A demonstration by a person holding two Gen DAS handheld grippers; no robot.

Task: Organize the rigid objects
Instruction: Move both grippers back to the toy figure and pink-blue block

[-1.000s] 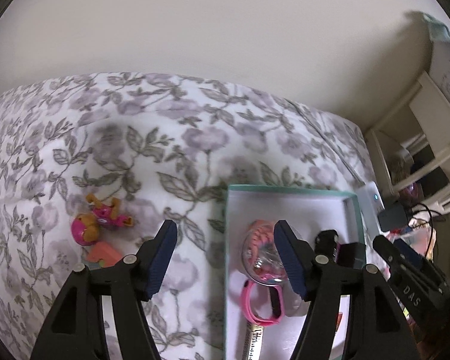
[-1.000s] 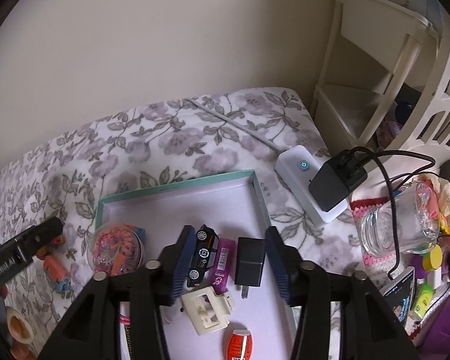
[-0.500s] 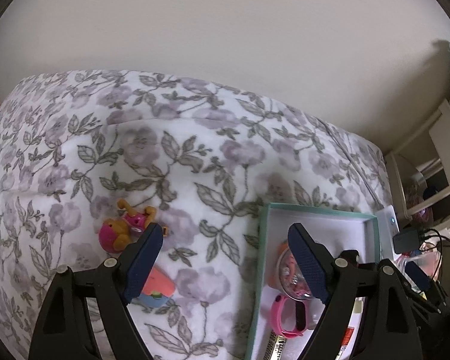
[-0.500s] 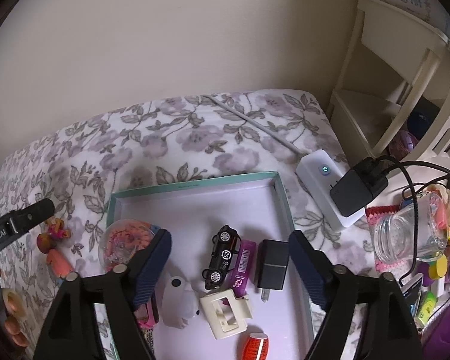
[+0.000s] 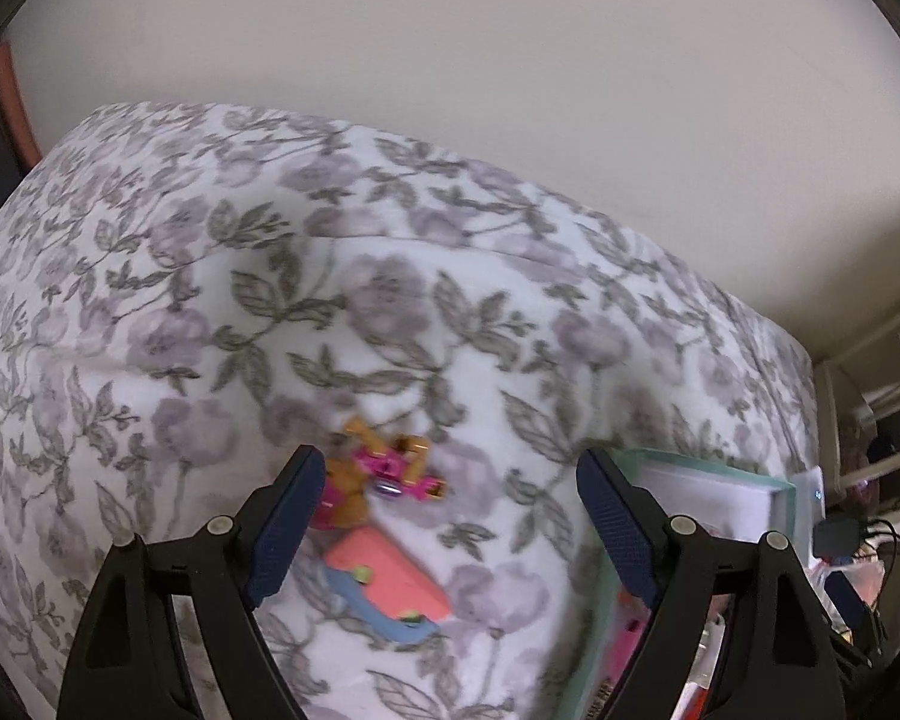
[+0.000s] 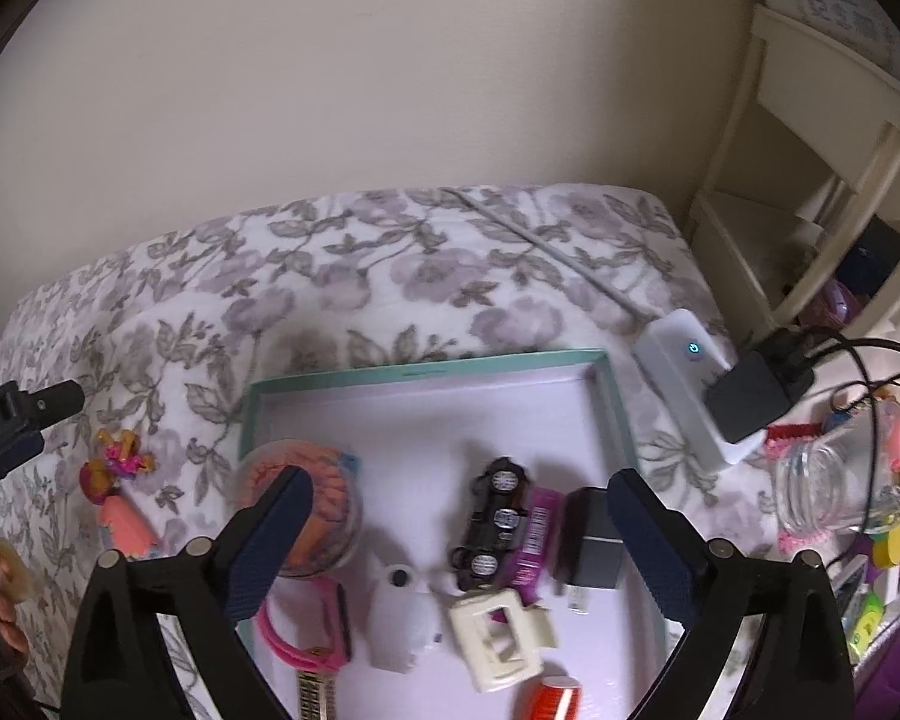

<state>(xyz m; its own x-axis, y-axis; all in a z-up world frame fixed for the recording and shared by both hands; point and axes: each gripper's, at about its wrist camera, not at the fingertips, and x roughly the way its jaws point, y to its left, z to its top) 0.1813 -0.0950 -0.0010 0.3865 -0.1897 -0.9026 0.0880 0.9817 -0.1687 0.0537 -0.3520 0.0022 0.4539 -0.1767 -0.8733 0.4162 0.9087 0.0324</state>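
A: Where floral bedcover [image 5: 390,276] fills both views, noted as base for all items. Next down in size?

B: Teal-rimmed tray [image 6: 432,367], white floor, flat on cover. Seen at right edge in left wrist view, centre in right wrist view.

A: Tool status, L and R?

B: L gripper [image 5: 444,516]: released, wide, nothing betw. pads, angled down over cover left of tray. R gripper [image 6: 459,534]: jaws opening, pads clear of all items, angled down over tray.

A: Items outside tray?

B: Coral-and-blue flat toy [image 5: 387,585] on cover, betw. L fingers as seen, not touched. Pink-and-orange figure [image 5: 378,474] just beyond it, close to L finger pad [image 5: 288,531]; contact w/ pad not determinable.

A: Tray contents, big to small?

B: Clear round tub w/ orange contents [image 6: 324,504] at left side, partly behind R gripper's left finger. Pink watch [image 6: 315,630] near front left. White rounded item [image 6: 402,621] beside it. Cream hair clip [image 6: 498,639]. Black toy car [image 6: 492,522] mid-tray, touching purple packet [image 6: 537,531]. Black charger plug [image 6: 591,540] just right of packet. Red-and-white capsule [image 6: 555,699] at front edge.

A: Off-tray, right side?

B: White power strip [image 6: 684,384] w/ black adapter [image 6: 756,387] plugged in; glass jar [image 6: 828,486] near it.
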